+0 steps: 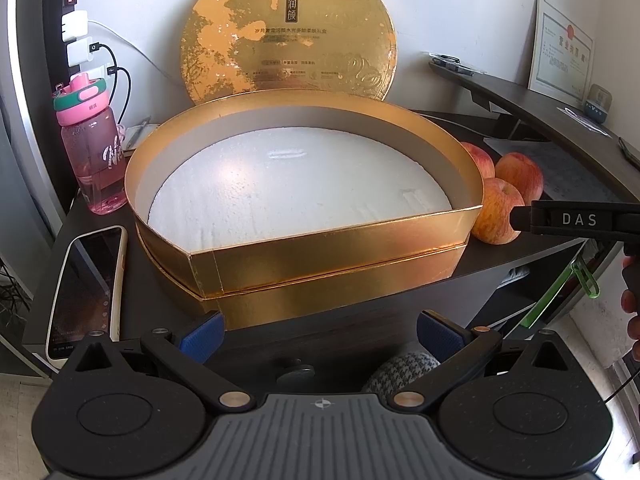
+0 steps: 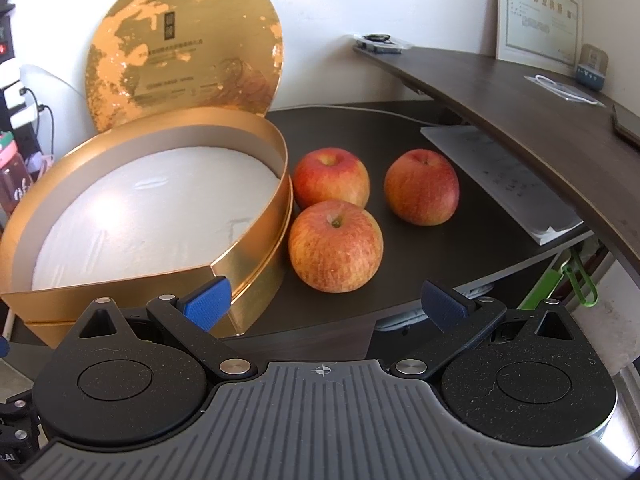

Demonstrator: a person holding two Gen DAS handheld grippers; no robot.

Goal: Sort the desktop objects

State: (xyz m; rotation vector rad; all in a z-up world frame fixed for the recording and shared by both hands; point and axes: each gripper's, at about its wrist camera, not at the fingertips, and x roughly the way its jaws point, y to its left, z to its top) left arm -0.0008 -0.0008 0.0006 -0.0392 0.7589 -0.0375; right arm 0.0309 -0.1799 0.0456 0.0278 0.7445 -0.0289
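Note:
An open gold gift box (image 1: 328,236) (image 2: 256,248) with a white foam floor sits on the dark desk; nothing lies in it. Three red apples (image 2: 335,247) (image 2: 330,178) (image 2: 421,187) lie on the desk just right of the box, also seen in the left wrist view (image 1: 496,212). My left gripper (image 1: 320,334) is open, held before the box's front wall with nothing between its fingers. My right gripper (image 2: 326,304) is open, a little in front of the nearest apple. From the left wrist camera, the right gripper's black finger (image 1: 576,220) appears beside the apples.
The round gold lid (image 1: 288,32) leans on the wall behind the box. A pink water bottle (image 1: 90,148) and a phone (image 1: 86,284) are left of the box. A stack of papers (image 2: 500,176) lies under a raised dark shelf (image 2: 520,100). The desk's front edge is close.

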